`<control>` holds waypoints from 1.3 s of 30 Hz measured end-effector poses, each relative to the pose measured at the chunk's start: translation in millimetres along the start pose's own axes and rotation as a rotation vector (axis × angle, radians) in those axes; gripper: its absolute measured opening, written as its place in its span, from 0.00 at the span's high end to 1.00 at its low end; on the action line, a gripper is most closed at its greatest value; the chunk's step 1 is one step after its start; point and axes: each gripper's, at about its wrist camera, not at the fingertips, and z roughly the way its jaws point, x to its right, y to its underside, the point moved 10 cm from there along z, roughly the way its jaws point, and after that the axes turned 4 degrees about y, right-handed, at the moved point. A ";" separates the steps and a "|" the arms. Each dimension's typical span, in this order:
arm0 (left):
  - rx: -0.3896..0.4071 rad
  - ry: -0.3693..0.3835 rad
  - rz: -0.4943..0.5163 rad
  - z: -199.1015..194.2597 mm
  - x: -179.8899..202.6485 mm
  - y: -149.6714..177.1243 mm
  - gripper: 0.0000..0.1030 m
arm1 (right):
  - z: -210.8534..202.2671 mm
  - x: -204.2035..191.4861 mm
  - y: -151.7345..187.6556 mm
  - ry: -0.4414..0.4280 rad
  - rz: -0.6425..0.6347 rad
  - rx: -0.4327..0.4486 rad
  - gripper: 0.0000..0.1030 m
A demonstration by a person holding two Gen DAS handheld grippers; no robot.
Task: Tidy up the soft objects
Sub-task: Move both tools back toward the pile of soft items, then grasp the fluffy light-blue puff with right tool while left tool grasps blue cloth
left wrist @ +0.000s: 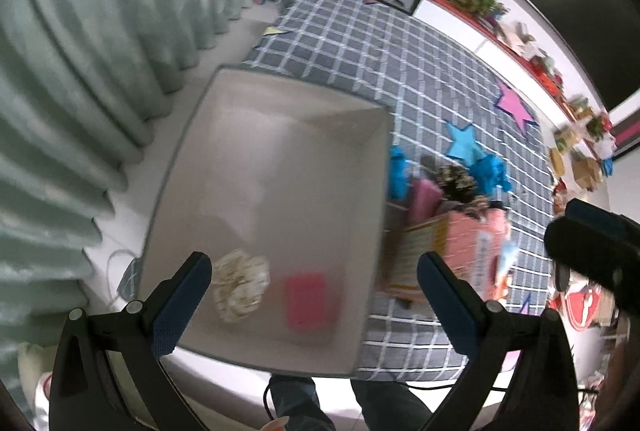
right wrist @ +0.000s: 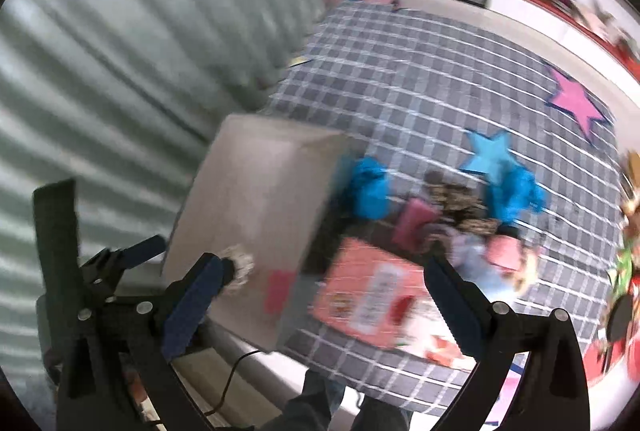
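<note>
A beige open bin (left wrist: 280, 151) stands on the table's left end. A cream crumpled soft thing (left wrist: 240, 283) and a pink square pad (left wrist: 310, 301) lie on its floor. My left gripper (left wrist: 314, 259) hangs open above the bin, with nothing between its fingers. In the blurred right wrist view, my right gripper (right wrist: 323, 263) is open and empty over the bin's (right wrist: 248, 191) right edge. To the bin's right lies a pile of soft things: blue cloths (right wrist: 370, 187), a pink piece (right wrist: 414, 223) and a leopard-print piece (right wrist: 456, 199).
A grey checked cloth (left wrist: 400, 71) with a blue star (left wrist: 462, 143) and a pink star (left wrist: 514, 105) covers the table. A pink box (right wrist: 368, 295) lies beside the bin. Curtains (left wrist: 80, 91) hang left. A person's legs (left wrist: 360, 403) stand at the table's near edge.
</note>
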 end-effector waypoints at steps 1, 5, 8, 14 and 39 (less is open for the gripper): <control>-0.003 0.007 0.012 0.9 8.0 -2.1 0.00 | -1.7 16.9 0.1 0.013 0.030 0.004 0.01; -0.020 0.020 0.056 7.0 33.5 -6.2 0.00 | 11.5 92.9 8.4 0.080 0.179 -0.037 0.02; -0.041 0.014 0.091 14.8 50.7 -8.1 0.00 | 29.0 129.6 22.6 0.095 0.265 -0.091 0.02; -0.074 -0.004 0.131 26.4 72.8 -8.3 0.00 | 73.3 174.6 54.3 0.111 0.347 -0.217 0.02; -0.211 -0.039 0.204 87.0 163.2 -35.9 0.00 | 132.3 205.2 75.7 -0.163 0.377 -0.374 0.66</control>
